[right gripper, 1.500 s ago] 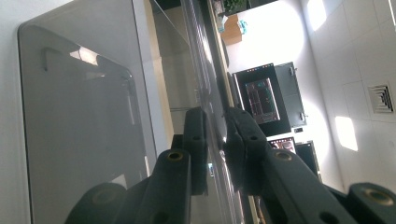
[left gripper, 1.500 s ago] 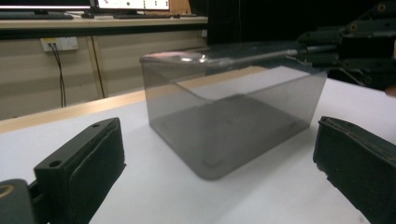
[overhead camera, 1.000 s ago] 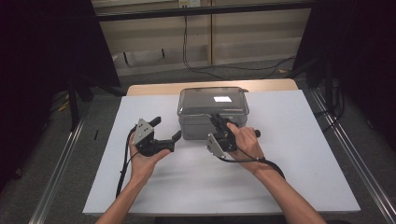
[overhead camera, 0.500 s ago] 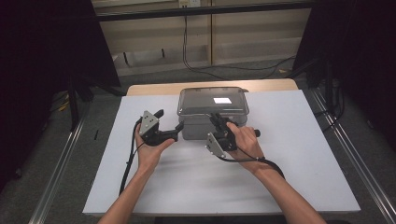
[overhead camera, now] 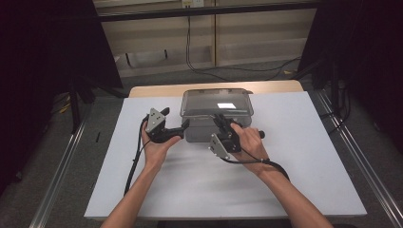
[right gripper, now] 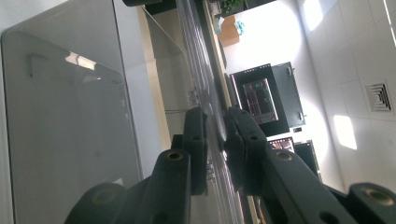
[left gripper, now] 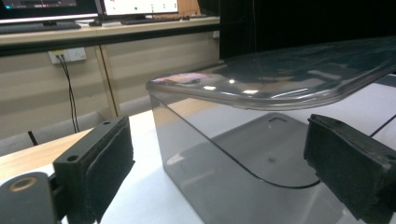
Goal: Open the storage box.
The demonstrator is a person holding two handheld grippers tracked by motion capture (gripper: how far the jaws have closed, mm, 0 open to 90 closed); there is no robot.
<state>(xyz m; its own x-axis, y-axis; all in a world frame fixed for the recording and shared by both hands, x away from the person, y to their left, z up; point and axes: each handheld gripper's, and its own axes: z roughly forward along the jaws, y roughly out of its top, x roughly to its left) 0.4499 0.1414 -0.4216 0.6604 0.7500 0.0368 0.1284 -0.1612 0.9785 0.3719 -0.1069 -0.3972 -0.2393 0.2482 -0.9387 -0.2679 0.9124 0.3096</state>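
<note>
A clear plastic box [overhead camera: 216,114] with a clear lid [left gripper: 299,79] sits on the white sheet [overhead camera: 294,166] near the far edge of the table [overhead camera: 152,90], about midway between its left and right edges. The right gripper [overhead camera: 221,124] is at the box's near edge; in the right gripper view its two jaws are nearly together, pinching the thin rim of the lid between their pads. The hand [overhead camera: 249,142] behind it covers part of the box's near wall in the high view, so how far the lid is raised is hard to make out there. The left gripper [overhead camera: 183,127] is just beside the box's near left corner, jaws spread wide; in the left gripper view one jaw is on each side of that corner, under the lid's overhang, with neither pad touching. The box's inside looks bare, though reflections blur it.
</note>
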